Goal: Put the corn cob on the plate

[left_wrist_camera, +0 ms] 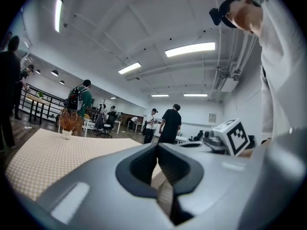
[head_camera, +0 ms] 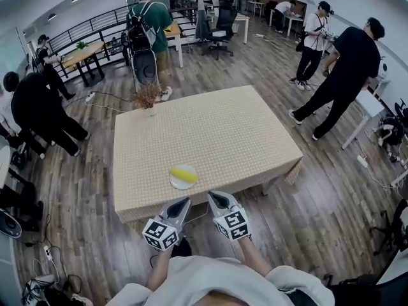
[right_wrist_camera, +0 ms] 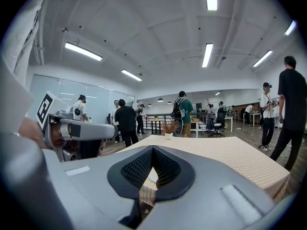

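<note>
Fingers of my left gripper: closed tip to tip, the smooth dark pads meeting in a thin seam, nothing clamped between them.

Fingers of my right gripper: together in the same way, ribbed pads touching, nothing held.

Both grippers: side by side, a small gap between them, held off the near edge of the table and close in front of my body, tips aimed towards the tabletop. Neither touches the table.

Corn cob: one, yellow, lying across the middle of the plate.

Plate: one, white, round, flat on the table close to its near edge, just beyond my fingertips and apart from both grippers.

Table: one, rectangular, covered by a beige checked cloth that hangs over its sides.

Vase with dried plant: one, small, upright at the far left corner of the table, well apart from the plate.

Floor: wooden planks, with loose cables at my lower left.

People: several standing about the room. One in black is to the right of the table, and one in green with a backpack is beyond its far end.

Office chair: one, dark, farther back among the desks.
</note>
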`<state>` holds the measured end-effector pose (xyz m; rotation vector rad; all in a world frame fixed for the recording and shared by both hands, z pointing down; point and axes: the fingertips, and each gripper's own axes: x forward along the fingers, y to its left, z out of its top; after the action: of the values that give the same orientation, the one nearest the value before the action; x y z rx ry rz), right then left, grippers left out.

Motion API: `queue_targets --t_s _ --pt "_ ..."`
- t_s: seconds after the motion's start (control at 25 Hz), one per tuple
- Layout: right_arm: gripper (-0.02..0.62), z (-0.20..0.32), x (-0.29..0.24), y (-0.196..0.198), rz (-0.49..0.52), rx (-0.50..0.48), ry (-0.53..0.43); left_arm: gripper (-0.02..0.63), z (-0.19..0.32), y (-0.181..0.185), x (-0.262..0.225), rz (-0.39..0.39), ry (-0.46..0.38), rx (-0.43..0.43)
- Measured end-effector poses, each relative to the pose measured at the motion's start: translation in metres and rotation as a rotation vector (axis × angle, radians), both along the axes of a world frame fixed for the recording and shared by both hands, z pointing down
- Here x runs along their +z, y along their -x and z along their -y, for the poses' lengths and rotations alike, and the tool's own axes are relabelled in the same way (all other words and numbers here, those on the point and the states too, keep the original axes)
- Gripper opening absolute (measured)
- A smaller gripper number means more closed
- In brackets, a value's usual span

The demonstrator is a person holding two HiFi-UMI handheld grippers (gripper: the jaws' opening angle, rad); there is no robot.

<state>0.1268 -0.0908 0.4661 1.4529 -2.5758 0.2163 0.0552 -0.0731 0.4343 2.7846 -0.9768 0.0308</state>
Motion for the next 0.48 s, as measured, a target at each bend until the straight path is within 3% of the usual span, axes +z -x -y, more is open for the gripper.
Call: queue_targets --t_s 0.24,0.48 --pt "-0.003 -0.048 0.001 -0.006 0.024 0.008 0.001 0.008 -0.037 0.002 0.005 0.024 0.019 -0.018" --pt "-0.003 -0.057 0.005 -0.003 0.020 0.027 0.022 0.008 -0.042 0.007 -0.001 0.006 0.006 -0.013"
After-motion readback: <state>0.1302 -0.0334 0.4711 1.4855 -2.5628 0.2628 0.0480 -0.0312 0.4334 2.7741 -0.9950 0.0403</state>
